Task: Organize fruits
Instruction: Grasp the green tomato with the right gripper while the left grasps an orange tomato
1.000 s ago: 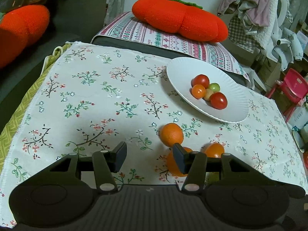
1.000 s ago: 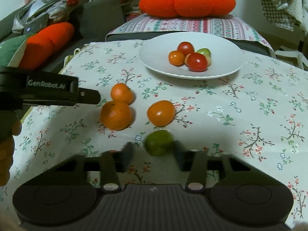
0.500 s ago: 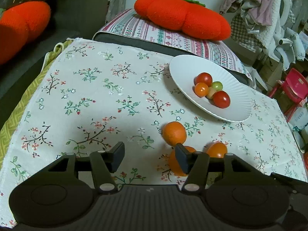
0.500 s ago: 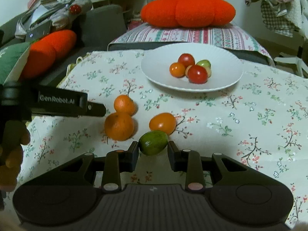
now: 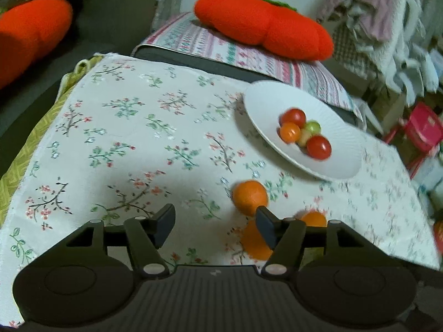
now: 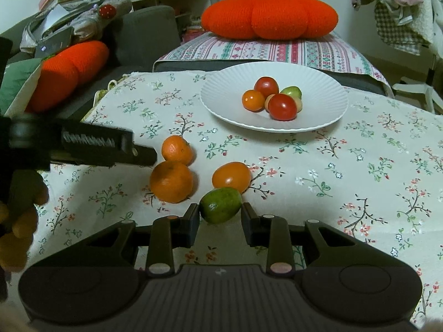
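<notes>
My right gripper (image 6: 220,215) is shut on a green fruit (image 6: 220,206) just above the floral cloth. Beyond it lie two mandarins (image 6: 171,181) (image 6: 177,150) and a smooth orange fruit (image 6: 231,176). Farther back, a white plate (image 6: 221,94) holds several cherry tomatoes (image 6: 282,107). My left gripper (image 5: 214,221) hovers over the cloth with its jaws opening and nothing between them. A mandarin (image 5: 250,197) lies just beyond its right fingertip (image 5: 263,224). Its dark body juts in from the left of the right wrist view.
Orange plush cushions (image 6: 270,16) (image 6: 69,74) lie on a striped pad behind the table and on a sofa at left. Clothes (image 5: 387,27) hang at the back right, and a red stool (image 5: 420,132) stands beside the table. Bare cloth (image 5: 124,138) stretches left of the plate.
The left gripper's jaws have spread wider apart. The green fruit stays between the right gripper's fingers, and that view has shifted slightly and sharpened.
</notes>
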A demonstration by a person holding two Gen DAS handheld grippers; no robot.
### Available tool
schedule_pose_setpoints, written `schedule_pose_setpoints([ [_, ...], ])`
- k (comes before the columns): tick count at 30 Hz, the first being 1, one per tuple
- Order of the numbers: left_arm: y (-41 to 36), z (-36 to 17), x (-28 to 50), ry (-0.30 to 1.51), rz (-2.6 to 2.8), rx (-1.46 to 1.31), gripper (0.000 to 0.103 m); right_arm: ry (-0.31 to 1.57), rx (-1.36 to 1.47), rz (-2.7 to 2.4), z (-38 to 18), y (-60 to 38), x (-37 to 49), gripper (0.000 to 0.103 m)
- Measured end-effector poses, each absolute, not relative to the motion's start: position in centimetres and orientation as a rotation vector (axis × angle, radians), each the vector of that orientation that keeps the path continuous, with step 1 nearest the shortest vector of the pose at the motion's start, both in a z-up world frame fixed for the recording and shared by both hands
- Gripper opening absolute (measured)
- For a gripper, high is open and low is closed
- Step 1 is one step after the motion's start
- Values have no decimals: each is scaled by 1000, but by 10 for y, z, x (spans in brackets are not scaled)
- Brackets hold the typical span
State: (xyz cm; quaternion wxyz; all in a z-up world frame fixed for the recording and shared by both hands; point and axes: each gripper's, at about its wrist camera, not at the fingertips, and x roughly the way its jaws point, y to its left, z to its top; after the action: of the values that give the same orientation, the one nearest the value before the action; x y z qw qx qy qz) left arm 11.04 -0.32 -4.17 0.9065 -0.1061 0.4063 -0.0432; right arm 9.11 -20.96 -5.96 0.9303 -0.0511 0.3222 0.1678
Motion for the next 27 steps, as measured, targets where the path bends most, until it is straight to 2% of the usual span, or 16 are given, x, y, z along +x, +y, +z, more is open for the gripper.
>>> schedule_pose_setpoints([
  [8, 15, -49, 117, 876, -67, -323, 54, 645, -98, 341, -56, -213, 91, 29],
  [19, 31, -43, 115, 836, -17, -408, 54, 642, -106, 335, -56, -212, 90, 30],
  [27, 14, -45, 116, 812, -150, -410, 54, 638, -106, 333, -55, -212, 89, 30],
])
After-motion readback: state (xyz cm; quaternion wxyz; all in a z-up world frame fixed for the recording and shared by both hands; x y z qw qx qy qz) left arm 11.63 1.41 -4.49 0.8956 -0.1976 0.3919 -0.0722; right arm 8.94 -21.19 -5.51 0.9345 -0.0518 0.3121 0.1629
